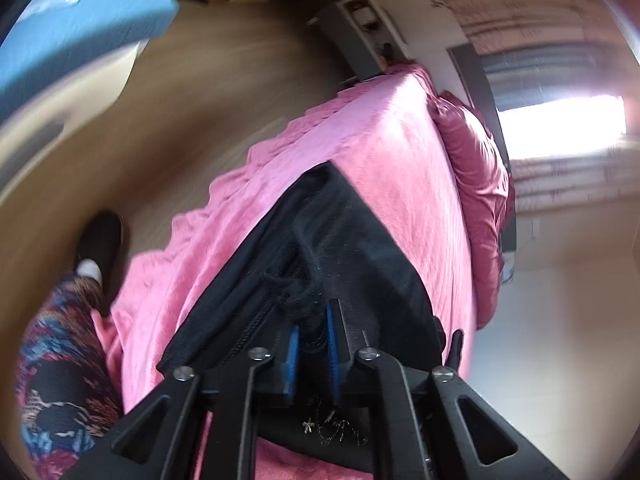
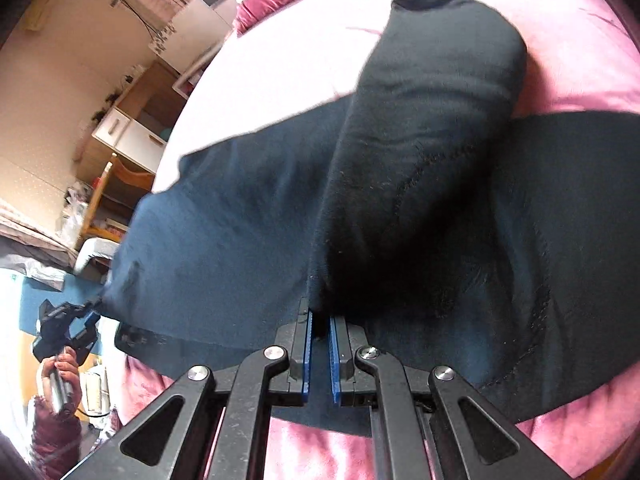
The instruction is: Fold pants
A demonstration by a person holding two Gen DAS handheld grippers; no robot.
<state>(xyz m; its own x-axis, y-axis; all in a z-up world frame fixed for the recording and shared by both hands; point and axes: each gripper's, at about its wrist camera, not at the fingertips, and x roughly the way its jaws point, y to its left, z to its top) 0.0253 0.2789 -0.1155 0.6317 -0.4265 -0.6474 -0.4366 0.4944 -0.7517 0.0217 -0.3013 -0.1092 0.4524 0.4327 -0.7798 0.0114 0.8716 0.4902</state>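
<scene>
Black pants [image 2: 420, 184] lie on a pink bed cover [image 2: 280, 52], with part of them lifted. My right gripper [image 2: 319, 320] is shut on a fold of the pants at its blue pads. One leg runs away from it across the bed. My left gripper [image 1: 312, 332] is shut on the bunched waistband with drawstring of the pants [image 1: 320, 240]. The left gripper also shows in the right wrist view [image 2: 90, 314] at the far left, pinching a corner of the lifted cloth.
The pink cover [image 1: 380, 152] hangs over the bed's edge above a wooden floor [image 1: 192, 112]. A dark pink pillow [image 1: 476, 168] lies at the head. The person's patterned leg and black shoe [image 1: 100, 244] stand by the bed. A wooden shelf and white cabinet [image 2: 128, 132] are beyond.
</scene>
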